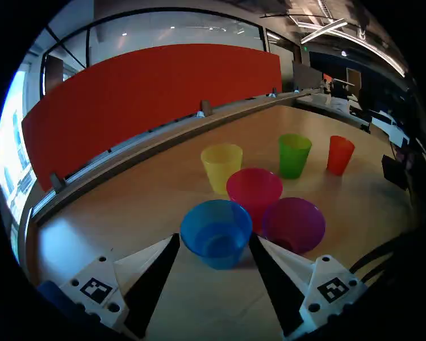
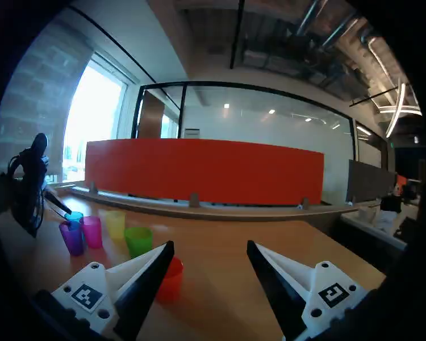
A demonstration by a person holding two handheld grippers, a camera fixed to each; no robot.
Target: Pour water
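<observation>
A blue cup [image 1: 216, 233] stands on the wooden table [image 1: 145, 199], right between the fingertips of my left gripper [image 1: 214, 240]. The jaws are spread wide and flank the cup's sides; I cannot tell whether they touch it. A little water seems to lie in the blue cup. Behind it stand a pink cup [image 1: 254, 190], a purple cup [image 1: 293, 223], a yellow cup [image 1: 221, 165], a green cup [image 1: 293, 153] and an orange cup [image 1: 340, 153]. My right gripper [image 2: 209, 245] is open above the table with nothing in it. The orange cup [image 2: 170, 279] sits just behind its left finger.
In the right gripper view the cup row runs leftwards: green cup [image 2: 138, 240], yellow cup [image 2: 115, 223], pink cup [image 2: 92, 231], purple cup [image 2: 72, 237], blue cup [image 2: 74, 216] by the left gripper [image 2: 40, 187]. A red partition [image 1: 156, 96] lines the table's far edge.
</observation>
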